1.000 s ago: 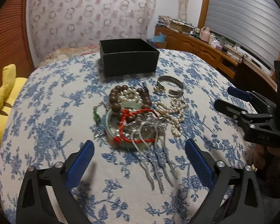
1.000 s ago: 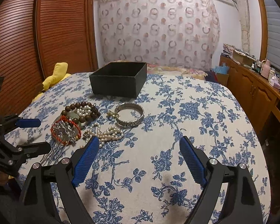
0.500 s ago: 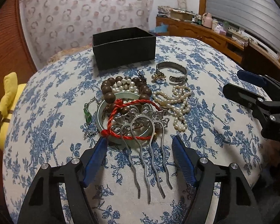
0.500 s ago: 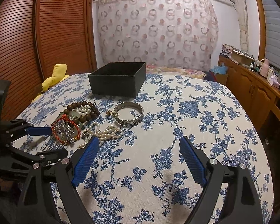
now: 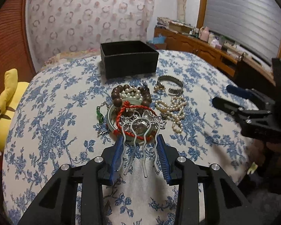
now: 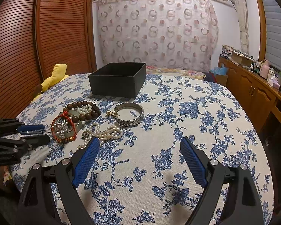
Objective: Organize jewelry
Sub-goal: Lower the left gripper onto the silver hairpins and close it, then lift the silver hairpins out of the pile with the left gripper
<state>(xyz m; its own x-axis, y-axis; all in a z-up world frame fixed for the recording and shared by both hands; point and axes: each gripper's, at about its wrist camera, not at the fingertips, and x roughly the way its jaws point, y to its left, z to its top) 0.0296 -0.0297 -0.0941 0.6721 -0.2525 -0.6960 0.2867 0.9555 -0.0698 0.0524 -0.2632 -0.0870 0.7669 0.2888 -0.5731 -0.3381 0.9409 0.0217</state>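
Observation:
My left gripper (image 5: 140, 137) is closing, and its blue pads touch the outer prongs of a silver hair comb (image 5: 140, 125). The comb lies on a heap of a red cord bracelet (image 5: 121, 112), a pale green bangle (image 5: 109, 116) and a brown bead bracelet (image 5: 118, 101). To the right lie a pearl necklace (image 5: 173, 108) and a silver bangle (image 6: 129, 113). Behind them stands an open black box (image 6: 118, 80). My right gripper (image 6: 140, 140) hovers open over bare cloth, to the right of the pearls, with nothing between its fingers.
A blue-flowered cloth (image 6: 196, 131) covers the round table. A yellow plush toy (image 5: 7, 97) sits off the table's left edge. A small green pendant (image 5: 99, 112) lies left of the heap. A wooden sideboard (image 6: 252, 93) with clutter runs along the right wall.
My left gripper has moved forward over the comb's prongs and its jaws have narrowed from wide open to touching them. The right gripper has kept still.

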